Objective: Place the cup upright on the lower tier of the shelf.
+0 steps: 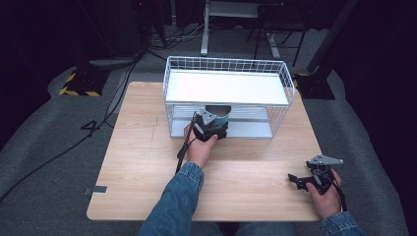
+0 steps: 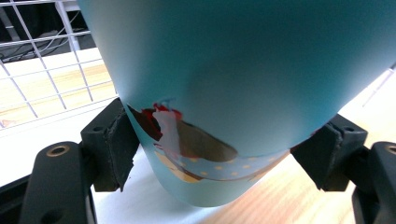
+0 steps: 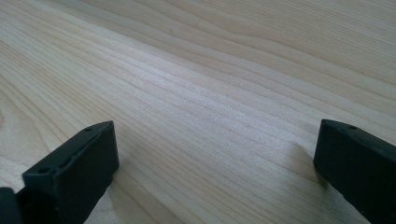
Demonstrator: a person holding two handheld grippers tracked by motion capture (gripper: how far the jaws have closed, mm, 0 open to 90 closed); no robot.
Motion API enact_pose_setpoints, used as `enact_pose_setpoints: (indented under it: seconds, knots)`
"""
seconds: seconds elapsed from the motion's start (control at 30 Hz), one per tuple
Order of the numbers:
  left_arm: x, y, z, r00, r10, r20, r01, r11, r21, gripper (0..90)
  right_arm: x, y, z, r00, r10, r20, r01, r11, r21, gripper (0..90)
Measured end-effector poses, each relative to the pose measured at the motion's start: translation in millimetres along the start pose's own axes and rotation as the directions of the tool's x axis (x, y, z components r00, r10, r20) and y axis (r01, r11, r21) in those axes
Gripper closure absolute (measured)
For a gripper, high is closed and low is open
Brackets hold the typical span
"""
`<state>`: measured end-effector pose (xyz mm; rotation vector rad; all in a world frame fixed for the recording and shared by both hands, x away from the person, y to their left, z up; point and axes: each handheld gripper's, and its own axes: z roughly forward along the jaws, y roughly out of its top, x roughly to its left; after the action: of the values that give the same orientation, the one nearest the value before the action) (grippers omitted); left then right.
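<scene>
A teal cup (image 2: 243, 65) with a cartoon print sits between the black jaws of my left gripper (image 2: 219, 140), whose pads press on both its sides. From above, the cup (image 1: 219, 112) is at the front opening of a white wire rack (image 1: 169, 73), under its top shelf and just over the lower shelf (image 1: 248, 129). My left gripper (image 1: 210, 126) reaches into that opening from the front. My right gripper (image 1: 298, 180) rests low over the wooden table (image 1: 147, 162) at the front right, open, with bare wood between the jaws of this gripper (image 3: 215, 154).
The rack stands at the table's back middle and its white top shelf (image 1: 226, 86) is bare. Cables run across the grey floor at the left. A stand with a yellow and black striped base (image 1: 78, 86) is beyond the table's back left corner.
</scene>
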<state>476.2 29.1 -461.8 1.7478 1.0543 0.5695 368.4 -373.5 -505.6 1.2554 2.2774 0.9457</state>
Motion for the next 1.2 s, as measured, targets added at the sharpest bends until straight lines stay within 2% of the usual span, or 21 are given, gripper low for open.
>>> enact_pose_setpoints:
  seconds: [0.17,0.4,0.6,0.63,0.67,0.7,0.73,0.87,0.93,1.0,1.07,1.2]
  knots:
    - [3.1,-3.1,13.2,0.9993,-0.029,-0.022,0.029,0.9993,-0.022,22.9,0.0,0.0,0.0,1.0000,0.000,0.000,0.000,1.000,0.000,0.2]
    - [6.9,-6.3,26.8,0.9979,-0.054,-0.037,0.053,0.9984,-0.022,22.9,0.0,0.0,0.0,1.0000,0.000,0.000,0.000,1.000,0.000,0.2]
    - [8.5,-6.1,35.2,0.9972,-0.047,-0.058,0.047,0.9989,-0.003,22.9,0.0,0.0,0.0,1.0000,0.000,0.000,0.000,1.000,0.000,0.2]
    - [8.3,-6.3,37.4,0.9956,-0.060,-0.071,0.061,0.9981,0.005,22.9,0.0,0.0,0.0,1.0000,0.000,0.000,0.000,1.000,0.000,0.2]
    - [8.3,-6.3,37.4,0.9956,-0.060,-0.071,0.061,0.9981,0.005,22.9,0.0,0.0,0.0,1.0000,0.000,0.000,0.000,1.000,0.000,0.2]
    - [9.5,-6.2,40.0,0.9975,-0.056,-0.043,0.057,0.9984,0.007,22.9,0.0,0.0,0.0,1.0000,0.000,0.000,0.000,1.000,0.000,0.2]
    - [8.9,-6.6,41.8,0.9940,-0.086,-0.068,0.088,0.9959,0.022,22.9,0.0,0.0,0.0,1.0000,0.000,0.000,0.000,1.000,0.000,0.2]
    - [9.3,-7.7,46.0,0.9926,-0.106,-0.060,0.107,0.9941,0.019,22.8,0.0,0.0,0.0,1.0000,0.000,0.000,0.000,1.000,0.000,0.2]
    - [9.5,-8.6,47.9,0.9914,-0.109,-0.073,0.111,0.9935,0.025,22.8,0.0,0.0,0.0,1.0000,0.000,0.000,0.000,1.000,0.000,0.2]
    - [9.9,-9.1,49.3,0.9903,-0.121,-0.068,0.124,0.9916,0.036,22.8,0.0,0.0,0.0,1.0000,0.000,0.000,0.000,1.000,0.000,0.2]
    - [10.2,-9.2,50.1,0.9899,-0.122,-0.072,0.125,0.9912,0.043,22.8,0.0,0.0,0.0,1.0000,0.000,0.000,0.000,1.000,0.000,0.2]
    - [10.8,-9.0,51.1,0.9911,-0.093,-0.095,0.098,0.9938,0.053,22.8,0.0,0.0,0.0,1.0000,0.000,0.000,0.000,1.000,0.000,0.2]
